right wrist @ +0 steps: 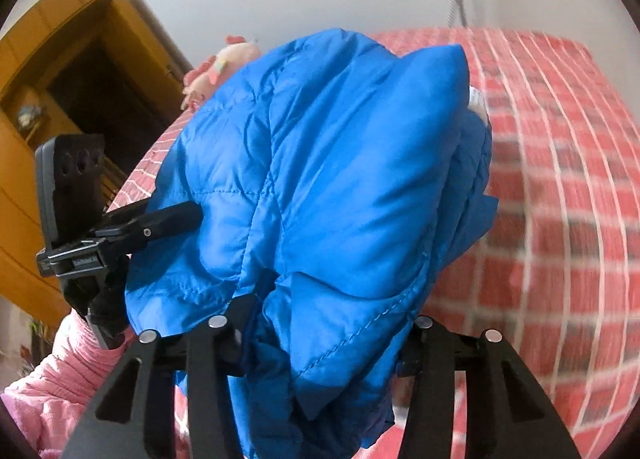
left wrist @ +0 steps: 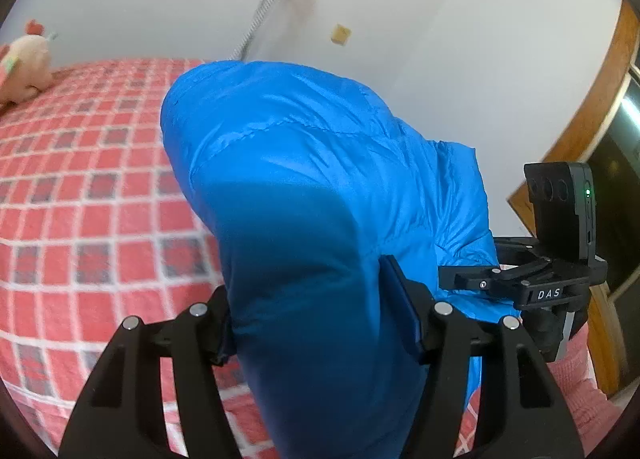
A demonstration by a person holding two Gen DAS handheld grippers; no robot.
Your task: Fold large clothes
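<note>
White walls are backing a bed with a red-and-white checked cover [left wrist: 80, 187], above which the left claw [left wrist: 320, 323] and right claw [right wrist: 320, 339] are each pinching the bright blue quilted puffer jacket [left wrist: 304, 179] bunched between them.

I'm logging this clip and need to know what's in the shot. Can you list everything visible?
puffer jacket: one, bright blue, bunched and held up over the bed
bedspread: one, red and white check, covering the bed
plush toy: one, cream and pink, far end of the bed
wall: white, behind the bed
wooden wardrobe: one, orange-brown, beside the bed
pink sleeve: one, on the person's left arm
left gripper: black, fingers clamped on the jacket
right gripper: black, fingers clamped on the jacket
</note>
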